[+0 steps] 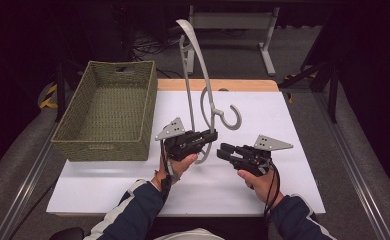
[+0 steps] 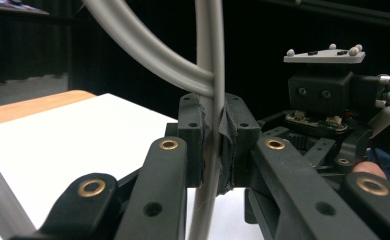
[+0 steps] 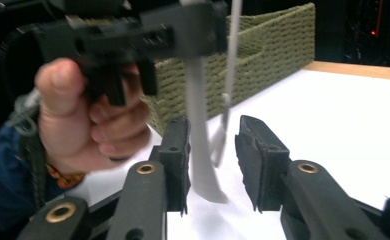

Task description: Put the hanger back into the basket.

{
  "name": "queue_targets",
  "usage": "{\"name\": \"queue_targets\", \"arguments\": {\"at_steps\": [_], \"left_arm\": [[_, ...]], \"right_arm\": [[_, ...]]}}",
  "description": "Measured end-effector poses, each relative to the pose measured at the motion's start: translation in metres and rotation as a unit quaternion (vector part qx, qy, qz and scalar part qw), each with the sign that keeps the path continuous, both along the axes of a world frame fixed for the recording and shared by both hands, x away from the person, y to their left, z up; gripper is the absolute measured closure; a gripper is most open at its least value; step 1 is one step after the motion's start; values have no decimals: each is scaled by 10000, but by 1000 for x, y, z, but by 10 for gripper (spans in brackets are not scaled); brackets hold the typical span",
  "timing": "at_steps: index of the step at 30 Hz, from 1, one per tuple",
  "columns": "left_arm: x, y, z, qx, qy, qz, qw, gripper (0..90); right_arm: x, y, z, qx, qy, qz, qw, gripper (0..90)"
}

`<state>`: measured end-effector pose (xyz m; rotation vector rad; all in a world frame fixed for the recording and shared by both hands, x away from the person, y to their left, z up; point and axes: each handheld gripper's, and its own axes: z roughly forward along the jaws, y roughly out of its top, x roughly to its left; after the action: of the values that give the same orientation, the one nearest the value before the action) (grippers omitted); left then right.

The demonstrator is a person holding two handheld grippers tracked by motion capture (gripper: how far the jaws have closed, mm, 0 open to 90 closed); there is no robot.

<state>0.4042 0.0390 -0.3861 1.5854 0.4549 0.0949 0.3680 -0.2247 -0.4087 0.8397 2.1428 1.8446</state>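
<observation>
A grey plastic clothes hanger (image 1: 205,85) stands on end above the white table, its hook (image 1: 231,120) pointing right. My left gripper (image 1: 214,136) is shut on one of its thin bars near the lower end; in the left gripper view the pads (image 2: 231,145) press on the bar (image 2: 210,75) from both sides. My right gripper (image 1: 222,151) faces it from the right, open. In the right gripper view the hanger's lower tip (image 3: 197,130) hangs between the jaws, close to one pad, with a gap to the other pad (image 3: 255,150).
A green woven basket (image 1: 100,149) sits at the table's left, also behind the hanger in the right gripper view as a basket (image 3: 263,45). The white tabletop (image 1: 263,115) has a wooden strip at its far edge. Table legs and cables lie beyond.
</observation>
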Motion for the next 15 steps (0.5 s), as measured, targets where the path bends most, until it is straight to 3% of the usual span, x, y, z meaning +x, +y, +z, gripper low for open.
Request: {"name": "queue_targets", "arguments": {"at_steps": [1,3,5,9,15], "left_arm": [[0,0,1,88,10,47,9999,812],[1,1,1,293,36,179,9994,812],[2,3,1,401,45,266,9988,813],[3,4,5,570,-38,371,9977,813],[2,1,18,765,-279,426,9958,813]], "right_arm": [[-2,-3,-1,-149,-71,-51,9999,595],[-3,-5,0,-237,-90,-113,9996,559],[-6,-11,0,-515,-167,-271,9982,523],[-10,-23,-3,-1004,-347,-566,9927,467],[-13,-38,-8,-1096,-242,-823,9903,424]]}}
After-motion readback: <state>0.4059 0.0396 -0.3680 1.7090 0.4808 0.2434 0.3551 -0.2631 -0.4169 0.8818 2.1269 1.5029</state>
